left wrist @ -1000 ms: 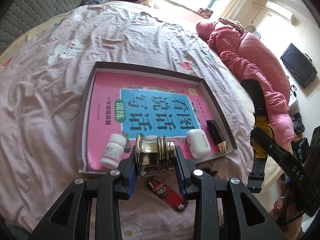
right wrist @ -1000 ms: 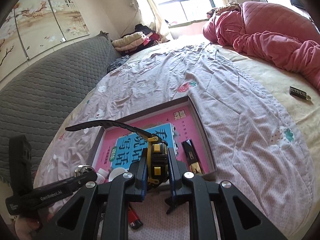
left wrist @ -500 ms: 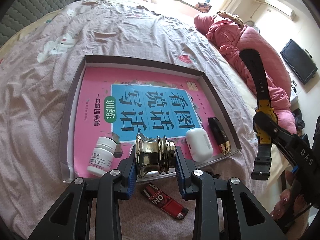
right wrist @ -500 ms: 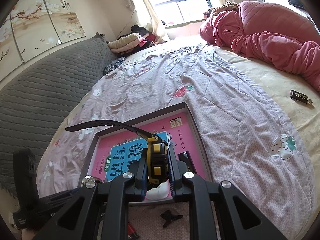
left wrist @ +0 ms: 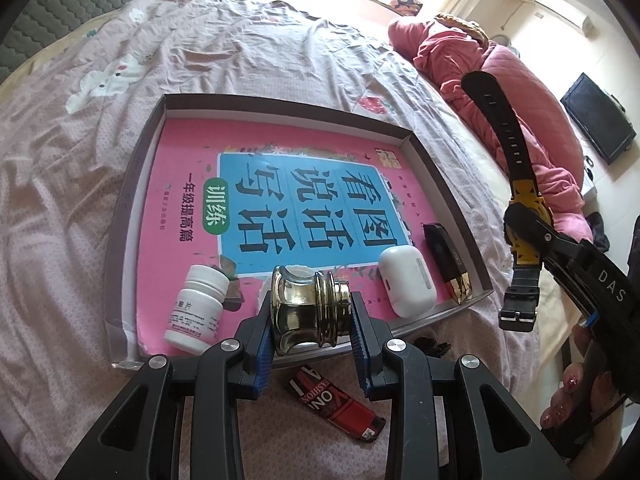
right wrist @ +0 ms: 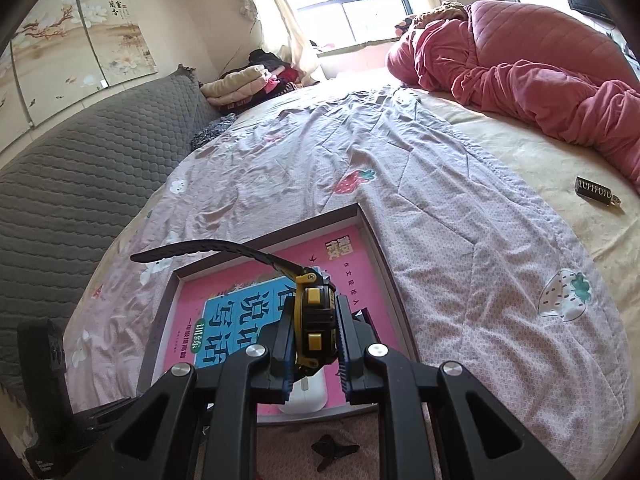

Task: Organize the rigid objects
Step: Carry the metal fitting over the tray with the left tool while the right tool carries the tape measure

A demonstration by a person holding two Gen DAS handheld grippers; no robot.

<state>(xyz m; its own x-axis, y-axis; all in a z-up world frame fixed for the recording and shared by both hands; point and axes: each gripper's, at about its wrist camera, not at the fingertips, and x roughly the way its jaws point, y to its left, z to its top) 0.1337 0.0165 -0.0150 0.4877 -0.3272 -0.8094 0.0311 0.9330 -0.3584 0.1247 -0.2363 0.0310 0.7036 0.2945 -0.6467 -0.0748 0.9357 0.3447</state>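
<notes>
My left gripper (left wrist: pixel 312 320) is shut on a glass perfume bottle (left wrist: pixel 308 308) with a gold cap, held on its side above the near edge of a shallow grey box (left wrist: pixel 136 184). The box holds a pink book (left wrist: pixel 280 200), a white pill bottle (left wrist: pixel 196 308), a white earbud case (left wrist: pixel 406 280) and a black and gold lipstick (left wrist: pixel 446 260). My right gripper (right wrist: pixel 314 336) is shut on a black and yellow watch (right wrist: pixel 312 320), held above the box's near right part; the watch also shows in the left wrist view (left wrist: pixel 524 232).
A red lighter (left wrist: pixel 336 404) and a small black clip (right wrist: pixel 332 450) lie on the bedsheet in front of the box. A dark tag (right wrist: pixel 596 192) lies far right. A pink quilt (right wrist: pixel 540 60) and a grey headboard (right wrist: pixel 80 168) border the bed.
Both grippers have moved forward toward the box with their objects still held. The box and its contents look nearer in both views.
</notes>
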